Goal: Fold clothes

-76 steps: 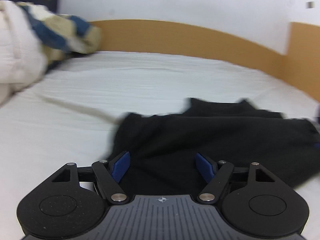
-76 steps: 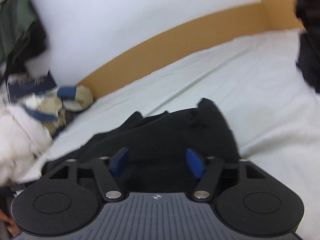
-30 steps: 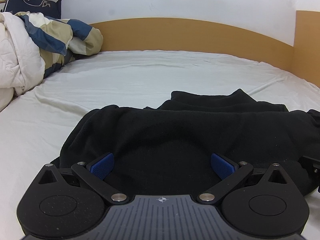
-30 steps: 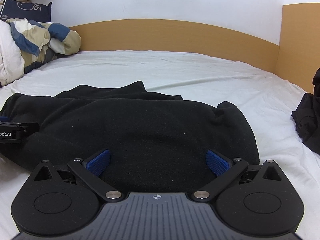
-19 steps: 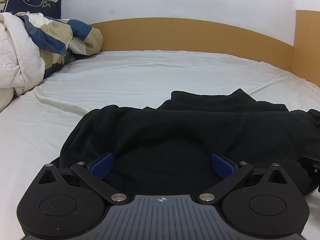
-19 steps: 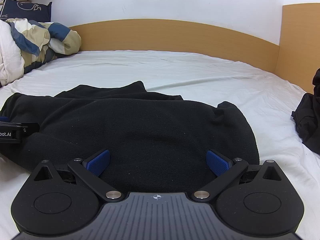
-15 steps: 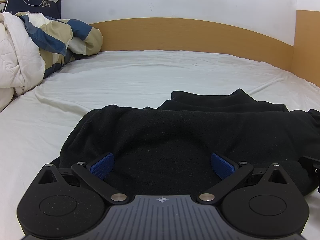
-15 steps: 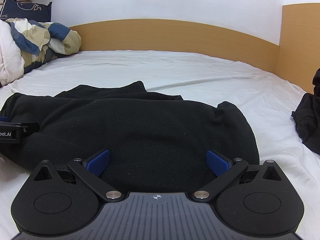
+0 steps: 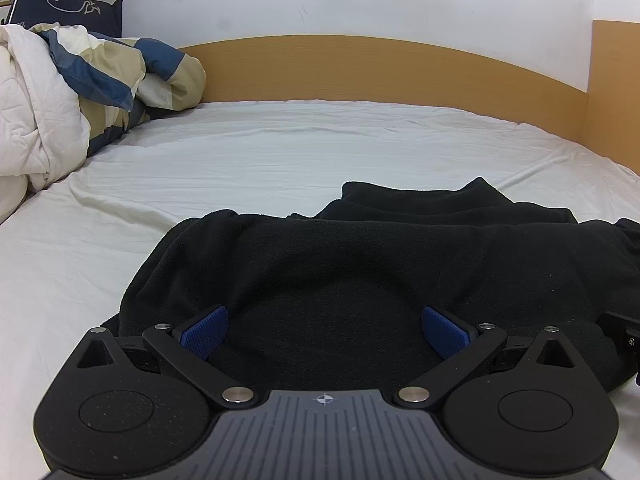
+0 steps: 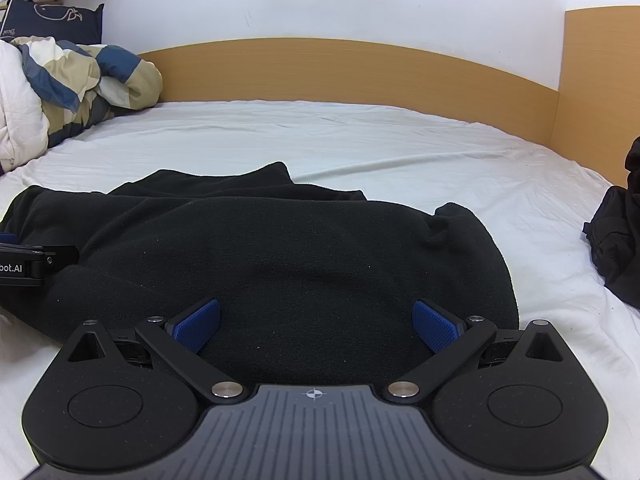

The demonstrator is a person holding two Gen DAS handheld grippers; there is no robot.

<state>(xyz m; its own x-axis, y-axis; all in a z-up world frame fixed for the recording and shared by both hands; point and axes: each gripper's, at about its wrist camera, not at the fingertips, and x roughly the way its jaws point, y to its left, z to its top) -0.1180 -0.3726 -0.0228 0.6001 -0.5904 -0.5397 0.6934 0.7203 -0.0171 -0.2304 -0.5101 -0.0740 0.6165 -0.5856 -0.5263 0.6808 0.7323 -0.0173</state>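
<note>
A bed with a wrinkled white sheet (image 9: pixel 280 160) carries a black fleece garment (image 9: pixel 360 264) bunched near its front edge. A rumpled white, blue and beige duvet (image 9: pixel 92 80) lies at its far left corner; another dark garment (image 10: pixel 618 240) lies at its right edge.

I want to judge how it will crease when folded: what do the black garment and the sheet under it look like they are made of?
The black garment looks like fleece or a similar soft knit: matte, fuzzy nap, thick rounded folds, no sheen. The white sheet looks like thin woven cotton or a blend: smooth, with fine sharp wrinkles. Neither fibre can be confirmed by sight.
</note>
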